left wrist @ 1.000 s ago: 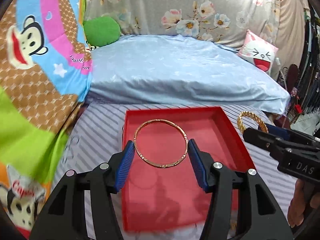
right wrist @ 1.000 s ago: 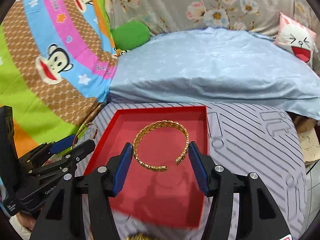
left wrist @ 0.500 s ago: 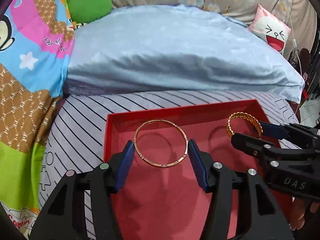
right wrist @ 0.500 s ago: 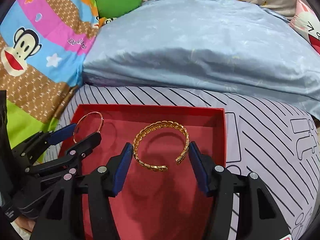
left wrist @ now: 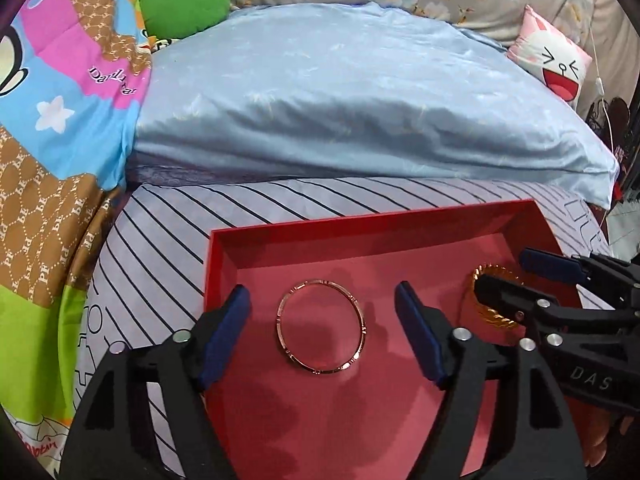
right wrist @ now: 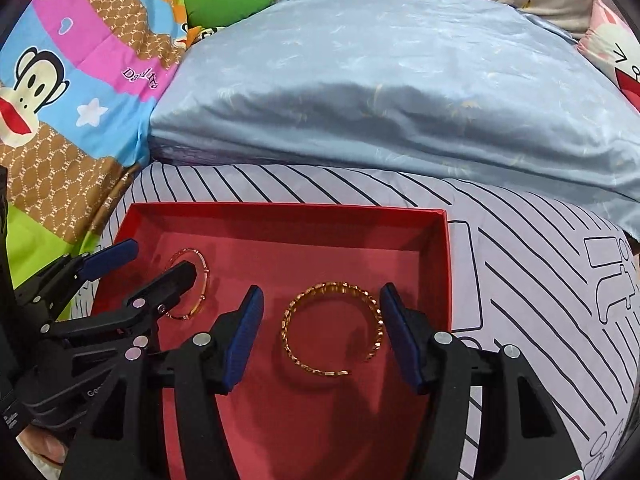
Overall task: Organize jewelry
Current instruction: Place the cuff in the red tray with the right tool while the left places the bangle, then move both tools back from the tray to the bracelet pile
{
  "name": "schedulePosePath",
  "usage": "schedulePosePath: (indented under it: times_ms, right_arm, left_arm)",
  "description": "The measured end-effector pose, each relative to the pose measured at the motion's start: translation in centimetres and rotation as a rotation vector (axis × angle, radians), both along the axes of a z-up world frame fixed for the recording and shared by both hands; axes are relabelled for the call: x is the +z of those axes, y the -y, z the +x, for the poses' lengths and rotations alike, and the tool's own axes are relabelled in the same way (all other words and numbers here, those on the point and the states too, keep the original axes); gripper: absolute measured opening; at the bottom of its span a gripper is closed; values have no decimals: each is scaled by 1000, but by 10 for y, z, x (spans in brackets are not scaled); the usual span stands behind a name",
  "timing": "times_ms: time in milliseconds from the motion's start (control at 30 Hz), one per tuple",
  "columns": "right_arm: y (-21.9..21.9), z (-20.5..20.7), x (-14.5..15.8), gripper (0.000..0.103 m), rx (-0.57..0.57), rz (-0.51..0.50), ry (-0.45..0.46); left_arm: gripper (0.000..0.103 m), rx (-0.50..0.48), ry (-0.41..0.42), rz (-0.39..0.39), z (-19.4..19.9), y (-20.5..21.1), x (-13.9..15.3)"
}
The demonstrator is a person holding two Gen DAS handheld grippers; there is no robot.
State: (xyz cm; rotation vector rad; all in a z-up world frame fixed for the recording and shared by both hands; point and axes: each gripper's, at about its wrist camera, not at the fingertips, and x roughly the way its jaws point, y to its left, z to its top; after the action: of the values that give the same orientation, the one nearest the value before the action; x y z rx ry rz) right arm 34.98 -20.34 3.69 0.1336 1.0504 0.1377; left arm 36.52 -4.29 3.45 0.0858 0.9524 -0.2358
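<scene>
Bangles: 2, a thin bangle [left wrist: 321, 327] and chain cuff [right wrist: 334, 328], in 1 tray [left wrist: 360, 226]; both claws [left wrist: 322, 334] [right wrist: 320, 334] gape, just widened.

Two black plastic frames with silver round screws and ribbed blue pads: left hand-held gripper [left wrist: 322, 332], right hand-held gripper [right wrist: 322, 332]. White lettering "DAS" on the right one's side.

Gold cuff [left wrist: 494, 300] half hidden behind right hand-held gripper [left wrist: 508, 270]; red tray [left wrist: 360, 226] near edge cut off.
</scene>
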Motion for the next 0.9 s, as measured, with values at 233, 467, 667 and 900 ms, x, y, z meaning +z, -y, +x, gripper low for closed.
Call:
schedulePosePath:
  times_ms: [233, 467, 667, 900]
  right_arm:
    - [1, -14, 15, 61, -4, 2, 29]
    - [1, -63, 52, 61, 4, -5, 111]
    - [-5, -130, 77, 62, 21, -23, 180]
    - [-14, -211, 79, 62, 30, -20, 208]
  left_arm:
    - [73, 14, 39, 5, -11, -4, 16]
    - [73, 18, 99, -22, -59, -17, 52]
    - [79, 13, 153, -38, -120, -30, 73]
    - [79, 0, 194, -27, -199, -43, 79]
